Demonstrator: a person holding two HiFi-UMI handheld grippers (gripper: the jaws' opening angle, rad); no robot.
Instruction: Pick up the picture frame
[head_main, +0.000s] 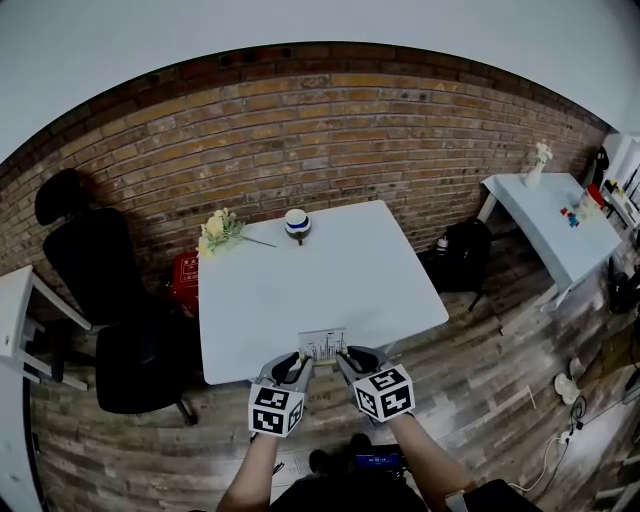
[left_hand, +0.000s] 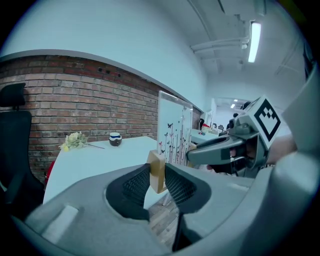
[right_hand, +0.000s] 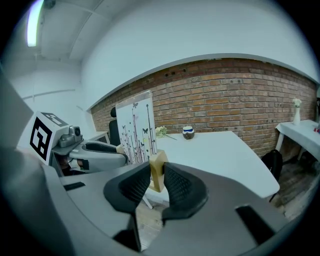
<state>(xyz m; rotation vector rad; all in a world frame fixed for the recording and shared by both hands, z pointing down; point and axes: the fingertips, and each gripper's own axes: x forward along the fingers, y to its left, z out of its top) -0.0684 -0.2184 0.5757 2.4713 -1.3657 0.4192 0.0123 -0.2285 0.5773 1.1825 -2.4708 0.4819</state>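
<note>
So the picture frame (head_main: 322, 345) is up at the near edge of the white table (head_main: 330, 270), standing upright between the two grippers, right in front of the person. Looks to me like it's already clear of the tabletop, but I can't say that for sure from the head view. The left gripper (head_main: 296, 362) has its fingers (left_hand: 134, 186) clamped on a pale wooden edge piece of the frame, and the right gripper (head_main: 350, 357) does the same on the other side, its ribbed black pads squeezing the wood with no gap showing. A grip on each side makes sense: the thing is flat, thin and tall, so a single pinch would probably let it swing or twist. The panel itself is white and smooth with a print of thin stems and little butterflies, and the wood is light, squared off and matte, so it should hold well against those textured pads. Further back on the table there's a small bunch of pale flowers (head_main: 220, 230) lying on its side and a round cup (head_main: 297, 224) with a blue band, both well apart from the frame. Beyond that: brick wall (head_main: 330, 130), a black office chair (head_main: 90, 270) and plank floor (head_main: 500, 370).
</note>
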